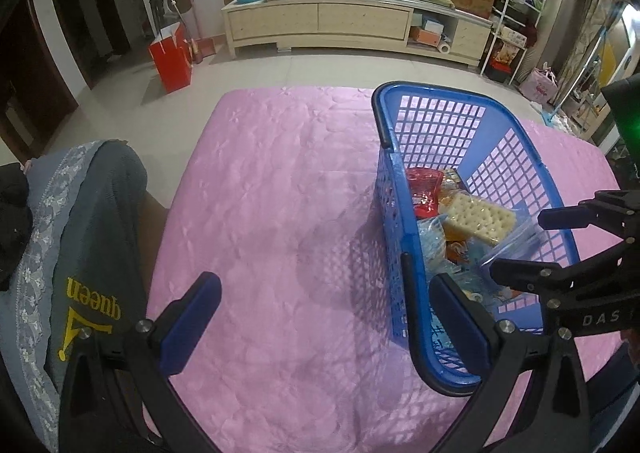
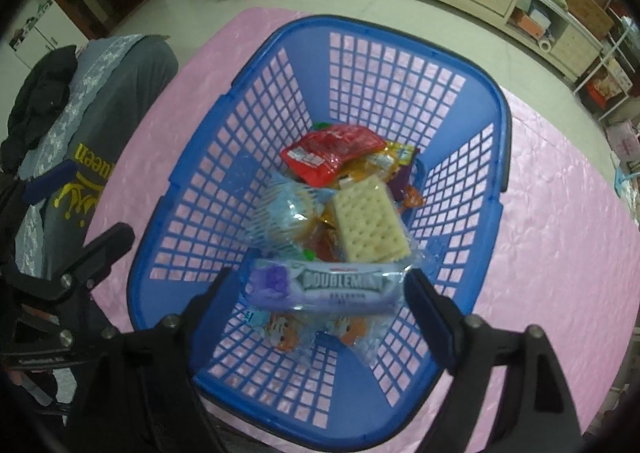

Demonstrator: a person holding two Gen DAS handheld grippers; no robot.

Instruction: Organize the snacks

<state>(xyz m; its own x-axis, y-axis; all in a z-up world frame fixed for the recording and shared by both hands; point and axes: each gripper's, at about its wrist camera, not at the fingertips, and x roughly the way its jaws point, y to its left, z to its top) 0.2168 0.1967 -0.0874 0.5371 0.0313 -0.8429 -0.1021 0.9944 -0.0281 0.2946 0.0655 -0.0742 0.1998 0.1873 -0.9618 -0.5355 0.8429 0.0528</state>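
Blue lattice plastic basket (image 2: 404, 65) sits on a counter draped in a pink quilted cloth (image 1: 280, 181), and it holds a loose heap of snacks. Among them are a red foil snack packet (image 2: 332, 153), a clear-wrapped stack of pale square crackers (image 2: 370, 225), a blue-tinted clear bag with a round cake inside (image 2: 286, 213) and a clear wrapper printed with orange cartoon figures (image 2: 320, 333) near the basket's near wall. The right claw (image 2: 320, 293) hangs over the near part of the basket, its two blue-padded fingers closed on the ends of a purple Doublemint gum pack in a clear wrapper (image 2: 328, 289), which is held crosswise above the other snacks. The left claw (image 1: 326, 321) stands spread wide with nothing between its fingers; one finger is over bare pink cloth, the other at the basket's rim. A grey garment with yellow "queen" lettering and a lace edge (image 1: 80, 261) is draped beside the counter's left edge. Farther back, a red paper bag (image 1: 170, 59) stands on the pale tiled floor near a long cream cabinet (image 1: 352, 23).
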